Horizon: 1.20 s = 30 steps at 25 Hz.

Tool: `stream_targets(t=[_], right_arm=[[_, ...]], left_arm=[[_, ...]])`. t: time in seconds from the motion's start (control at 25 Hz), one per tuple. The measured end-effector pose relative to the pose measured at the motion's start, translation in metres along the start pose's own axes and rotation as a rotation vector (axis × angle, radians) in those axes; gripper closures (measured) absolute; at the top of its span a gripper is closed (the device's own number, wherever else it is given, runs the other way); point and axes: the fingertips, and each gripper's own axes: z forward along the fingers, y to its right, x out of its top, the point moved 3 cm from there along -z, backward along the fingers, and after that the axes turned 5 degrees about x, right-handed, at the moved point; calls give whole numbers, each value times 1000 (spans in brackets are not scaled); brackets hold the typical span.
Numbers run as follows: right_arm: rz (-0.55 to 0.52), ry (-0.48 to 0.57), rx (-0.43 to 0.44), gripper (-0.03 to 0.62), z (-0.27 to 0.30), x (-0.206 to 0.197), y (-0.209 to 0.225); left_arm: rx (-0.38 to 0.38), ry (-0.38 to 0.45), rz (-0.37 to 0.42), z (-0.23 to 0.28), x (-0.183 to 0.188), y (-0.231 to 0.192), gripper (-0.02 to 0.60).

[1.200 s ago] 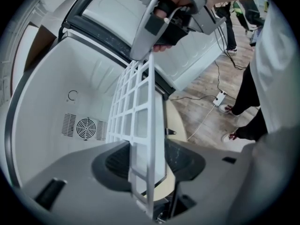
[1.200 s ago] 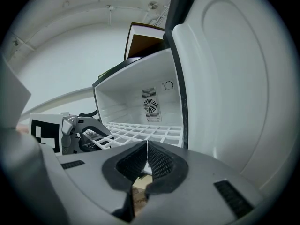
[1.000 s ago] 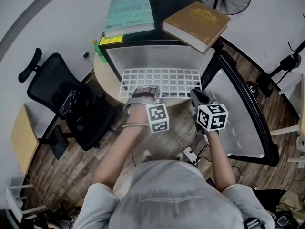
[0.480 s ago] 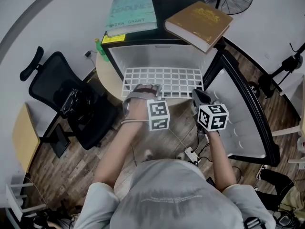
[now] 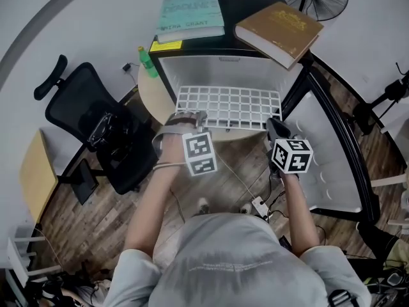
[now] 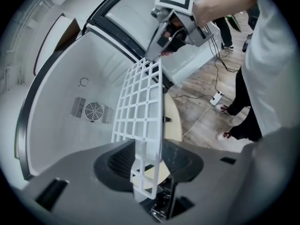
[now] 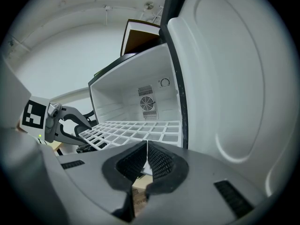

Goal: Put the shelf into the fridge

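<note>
The open fridge (image 5: 220, 72) fills the upper middle of the head view, its door (image 5: 323, 152) swung to the right. The white grid shelf (image 5: 227, 106) lies partway inside the fridge, with its front edge sticking out toward the bottom of the frame. The right gripper (image 5: 273, 124) pinches the shelf's right front corner, jaws pressed together. The left gripper (image 5: 185, 116) is at the left front corner. Its jaws have just been closing but stand spread, with the shelf's edge between them and the pads clear of it.

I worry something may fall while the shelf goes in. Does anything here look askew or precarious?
Yes: the brown book on top of the fridge lies askew, and its corner overhangs the fridge's right edge, on the side of the open door. A knock might tip it off.
</note>
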Motion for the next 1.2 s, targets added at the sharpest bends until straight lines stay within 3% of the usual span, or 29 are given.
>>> stream_targets(t=[0.32,0.6,0.88,1.2], right_arm=[[-10,26,-30,577,-1,5,0],[19,15,-39,579,4,1,4],[-3,29,-53,578,11,12,9],[-20,13,-30,577,5,4,4]], left_arm=[[-9,-15,-116,9,-32,1,402],[-47,-19,-136,18,-32,5,419],[-12,-4,-174,22,-31,-7,426],[-31,-7,-174,28,-32,-6,419]])
